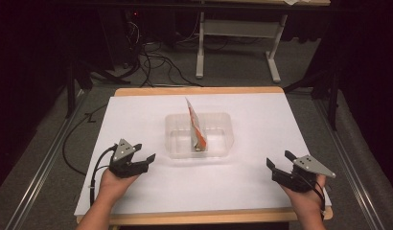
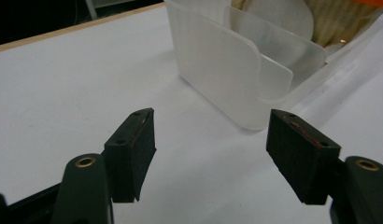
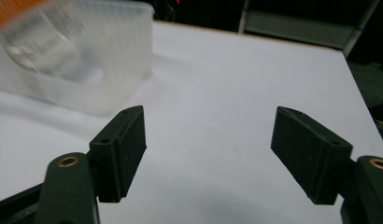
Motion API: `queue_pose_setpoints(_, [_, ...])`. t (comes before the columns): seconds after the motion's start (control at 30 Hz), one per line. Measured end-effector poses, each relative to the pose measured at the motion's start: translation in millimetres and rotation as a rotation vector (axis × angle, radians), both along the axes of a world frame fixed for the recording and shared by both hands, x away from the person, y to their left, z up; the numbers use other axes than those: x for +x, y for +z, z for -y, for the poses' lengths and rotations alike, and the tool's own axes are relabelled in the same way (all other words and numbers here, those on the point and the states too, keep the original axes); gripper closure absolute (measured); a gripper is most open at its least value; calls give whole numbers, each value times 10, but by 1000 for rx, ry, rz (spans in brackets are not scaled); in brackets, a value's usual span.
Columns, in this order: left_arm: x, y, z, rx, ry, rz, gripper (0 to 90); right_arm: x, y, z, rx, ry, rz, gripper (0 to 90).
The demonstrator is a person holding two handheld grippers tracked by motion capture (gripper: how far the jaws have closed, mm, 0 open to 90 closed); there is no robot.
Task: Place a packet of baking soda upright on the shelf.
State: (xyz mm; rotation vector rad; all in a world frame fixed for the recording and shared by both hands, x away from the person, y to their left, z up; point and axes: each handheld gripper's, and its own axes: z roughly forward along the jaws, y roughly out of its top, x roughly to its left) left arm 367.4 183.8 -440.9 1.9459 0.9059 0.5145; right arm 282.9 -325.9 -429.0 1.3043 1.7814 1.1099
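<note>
Packet (image 1: pixel 196 125): stands on edge, tilted, inside clear tub (image 1: pixel 173 136) at centre of white table sheet (image 1: pixel 137 115)

Left gripper (image 1: pixel 145 152): jaws wide apart, empty, near tub's left front corner
Right gripper (image 1: pixel 278 160): jaws wide apart, empty, well apart from tub

Probable step: approach for pickup
- Steady tub wall with left gripper
- Bring right gripper over rim, close on packet's upper edge, lift straight up
- Avoid nudging tub

Packet position: ahead of both sets of fingertips, between grippers, touching neither
</note>
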Motion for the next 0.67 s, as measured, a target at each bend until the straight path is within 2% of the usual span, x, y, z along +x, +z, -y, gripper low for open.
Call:
queue_pose_setpoints(0.03, [-2,-2,11,7,-4,0,333,11,-50,40,-22,-7,-17,272])
queue_pose_setpoints(0.1, [-9,-4,41,8,-7,-3,333,43,-111,76,-11,-18,-53,270])
queue_pose_setpoints(0.17, [-15,-2,61,4,-8,1,333,86,-156,32,3,0,-77,270])
queue_pose_setpoints(0.2, [-20,1,68,5,-11,-1,333,86,-156,32,3,0,-77,270])
queue_pose_setpoints(0.23, [-31,3,88,10,-16,2,332,94,-160,-38,-7,29,-79,269])
queue_pose_setpoints(0.3, [-36,3,96,11,-18,3,332,93,-158,-62,-20,43,-74,269])
queue_pose_setpoints(0.33, [-40,4,101,11,-22,6,332,84,-148,-118,-33,68,-64,270])
queue_pose_setpoints(0.67, [-28,26,46,-4,-20,15,332,80,-160,-136,-29,57,-71,269])
